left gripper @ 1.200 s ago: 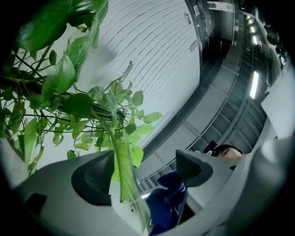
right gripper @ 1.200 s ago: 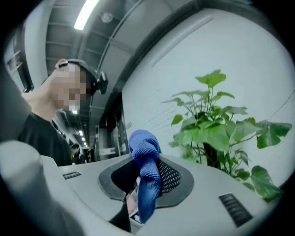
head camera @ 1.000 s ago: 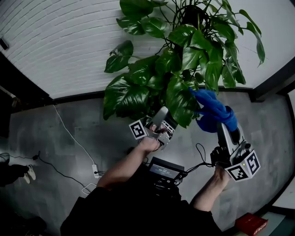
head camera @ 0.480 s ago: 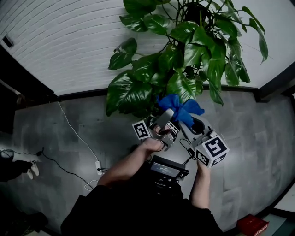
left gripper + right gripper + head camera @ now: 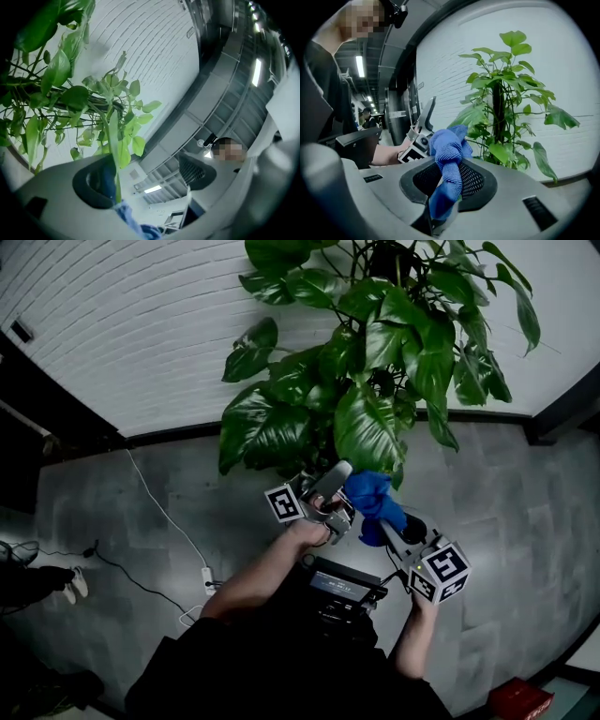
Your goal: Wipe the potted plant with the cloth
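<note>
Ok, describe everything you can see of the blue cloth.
The blue cloth looks like soft, nubby microfibre, bunched and twisted into a wad rather than spread flat. Its lower end is pinched between the fingers of the right gripper, and the rest stands up past them as a knotted lump. It sits by the lower foliage of the potted plant, just under a big drooping leaf and beside the left gripper. Whether it touches the leaf I cannot tell.
</note>
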The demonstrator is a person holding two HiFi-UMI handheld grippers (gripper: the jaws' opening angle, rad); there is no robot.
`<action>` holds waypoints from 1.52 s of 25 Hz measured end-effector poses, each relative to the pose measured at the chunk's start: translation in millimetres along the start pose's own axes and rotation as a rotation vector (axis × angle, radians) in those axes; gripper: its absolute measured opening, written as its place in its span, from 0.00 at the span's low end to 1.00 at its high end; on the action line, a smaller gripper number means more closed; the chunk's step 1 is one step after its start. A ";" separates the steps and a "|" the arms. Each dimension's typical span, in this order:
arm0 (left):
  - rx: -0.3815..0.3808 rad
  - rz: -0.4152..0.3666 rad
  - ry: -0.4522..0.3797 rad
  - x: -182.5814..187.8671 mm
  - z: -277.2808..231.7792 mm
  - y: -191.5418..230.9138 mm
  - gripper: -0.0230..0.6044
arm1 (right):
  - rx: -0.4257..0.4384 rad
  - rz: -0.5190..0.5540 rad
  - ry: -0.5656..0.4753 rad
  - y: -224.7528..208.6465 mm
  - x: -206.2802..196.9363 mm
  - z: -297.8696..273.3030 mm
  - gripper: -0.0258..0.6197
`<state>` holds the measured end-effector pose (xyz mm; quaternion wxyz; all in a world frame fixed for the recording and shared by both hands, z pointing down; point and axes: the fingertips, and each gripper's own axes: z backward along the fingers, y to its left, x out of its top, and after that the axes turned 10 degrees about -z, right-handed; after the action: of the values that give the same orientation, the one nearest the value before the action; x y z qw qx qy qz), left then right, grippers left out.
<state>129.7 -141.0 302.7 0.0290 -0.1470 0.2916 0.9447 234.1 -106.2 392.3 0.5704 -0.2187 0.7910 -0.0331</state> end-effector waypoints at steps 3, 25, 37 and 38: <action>0.025 -0.016 -0.003 -1.5 6.4 0.7 0.71 | -0.044 -0.068 0.005 -19.3 -25.4 23.4 0.19; 0.416 -0.161 -0.083 40.2 167.4 -9.5 0.71 | 0.176 -0.336 -0.212 1.7 -29.1 5.1 0.19; 0.724 -0.322 -0.078 276.1 363.8 16.0 0.70 | -0.079 -0.459 -0.272 79.5 7.1 -139.8 0.19; 0.719 -0.331 -0.033 296.5 365.6 25.7 0.70 | -0.091 -0.474 -0.283 89.0 11.1 -155.8 0.19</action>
<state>-252.5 33.1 516.9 0.2353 -0.1571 0.5755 0.7673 61.0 -60.9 409.6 0.6413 -0.4254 0.6308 -0.0991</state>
